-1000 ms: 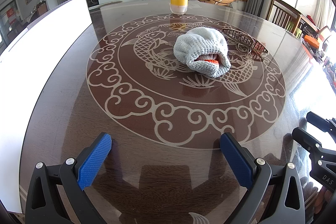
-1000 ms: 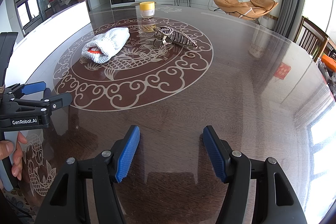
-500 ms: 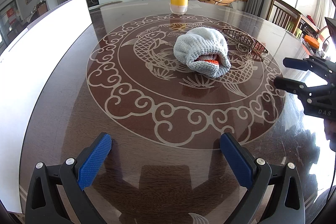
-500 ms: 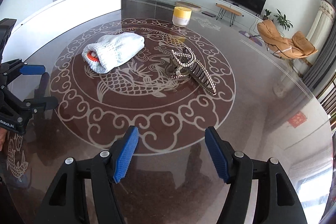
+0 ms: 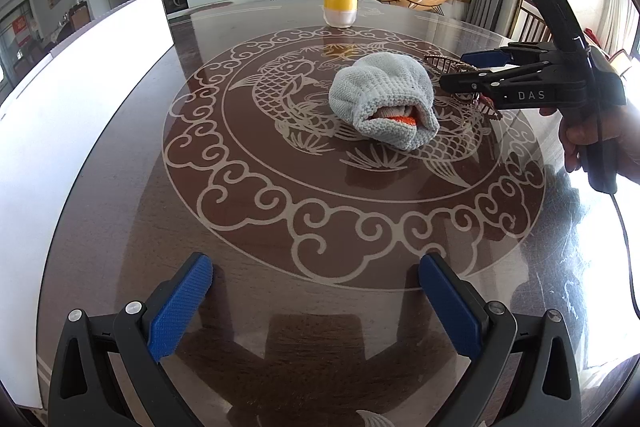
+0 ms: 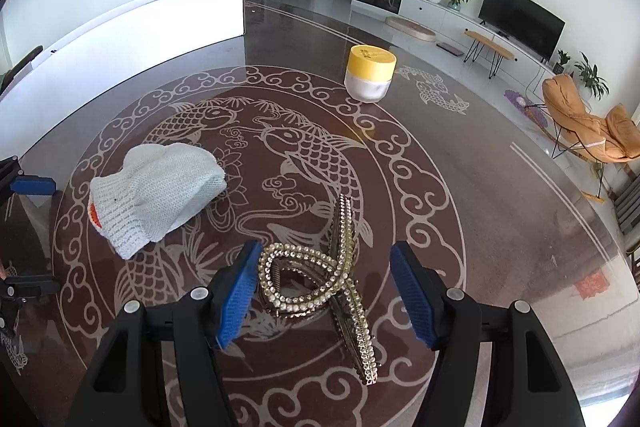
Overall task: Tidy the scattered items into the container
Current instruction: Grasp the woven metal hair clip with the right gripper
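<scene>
In the right wrist view, the right gripper [image 6: 322,291] has its 2 blue pads spread wide, with the rhinestone hair clip [image 6: 320,275] lying between them at lower centre. The left pad sits just beside the clip's looped end; whether it touches is hard to tell. The right pad stands clear of it. Left of the clip, in the middle left of the frame, lies the pale knitted hat [image 6: 154,193] with an orange patch at its opening. In the upper centre stands the yellow-lidded jar [image 6: 370,73], well apart from both. All rest on the dark glossy table [image 6: 500,207] with its fish pattern.

In the left wrist view, the left gripper [image 5: 316,297] hangs at the bottom edge, its pads wide apart over bare table, nothing between them. A hand [image 5: 596,139] at the right edge holds the right gripper.
</scene>
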Available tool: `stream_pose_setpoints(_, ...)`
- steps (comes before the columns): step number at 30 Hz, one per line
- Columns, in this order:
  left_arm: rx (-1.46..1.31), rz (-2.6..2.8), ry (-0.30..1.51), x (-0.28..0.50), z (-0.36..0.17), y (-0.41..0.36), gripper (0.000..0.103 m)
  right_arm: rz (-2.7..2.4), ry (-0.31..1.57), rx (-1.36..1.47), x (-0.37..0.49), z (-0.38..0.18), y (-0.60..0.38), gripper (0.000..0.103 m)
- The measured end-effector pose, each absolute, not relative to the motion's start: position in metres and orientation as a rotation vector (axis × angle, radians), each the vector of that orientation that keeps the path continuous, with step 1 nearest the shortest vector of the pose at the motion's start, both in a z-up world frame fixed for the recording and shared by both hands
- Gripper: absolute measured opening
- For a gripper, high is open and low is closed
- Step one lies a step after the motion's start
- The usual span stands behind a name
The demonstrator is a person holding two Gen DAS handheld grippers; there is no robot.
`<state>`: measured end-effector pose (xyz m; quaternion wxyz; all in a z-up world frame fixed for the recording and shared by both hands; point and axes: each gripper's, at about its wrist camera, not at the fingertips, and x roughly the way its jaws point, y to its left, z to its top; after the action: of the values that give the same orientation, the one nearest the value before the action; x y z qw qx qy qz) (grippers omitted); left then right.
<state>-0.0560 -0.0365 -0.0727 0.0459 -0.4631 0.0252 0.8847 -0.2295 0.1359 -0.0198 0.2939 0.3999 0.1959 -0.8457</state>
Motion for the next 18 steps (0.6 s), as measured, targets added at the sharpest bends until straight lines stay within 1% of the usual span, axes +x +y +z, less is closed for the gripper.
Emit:
stream_pose_setpoints(1, -1.414, 2.701, 0.077, -0.057, -0.073, -0.037, 0.103, -2.254, 0.480, 1.092, -0.233, -0.022, 0.138, 0.064)
stream_pose_setpoints(2, -1.414, 2.701, 0.077, -0.057, -0.073, -0.037, 0.103, -2.248, 0.422, 1.130, -0.238, -0.025, 0.140, 0.064)
stream_pose_setpoints(3, -1.414, 2.701, 0.077, -0.056, -0.073, -0.037, 0.103, -2.254, 0.370, 1.150, -0.239, -0.027, 0.143, 0.061)
stream_pose_setpoints(4, -1.415, 2.701, 0.077, -0.056, -0.073, -0.037, 0.103, -2.266, 0.341, 1.142, -0.237, -0.027, 0.145, 0.048)
stream_pose_setpoints(8, -1.416, 2.701, 0.077, -0.055, -0.074, -0.036, 0.103, -2.310, 0.267, 1.172, -0.223, -0.026, 0.154, 0.048)
stream_pose_setpoints(11, -1.416, 2.701, 0.077, -0.054, -0.074, -0.036, 0.103, -2.360, 0.226, 1.199, -0.191, -0.025, 0.166, 0.048)
stream_pose_setpoints(14, -1.415, 2.700, 0.076, -0.055, -0.074, -0.036, 0.103, -2.460, 0.211, 1.272, -0.141, -0.023, 0.182, 0.048)
stream_pose_setpoints(18, -1.418, 2.697, 0.075, -0.055, -0.074, -0.036, 0.103, -2.544, 0.135, 1.335, -0.072, -0.021, 0.203, 0.049)
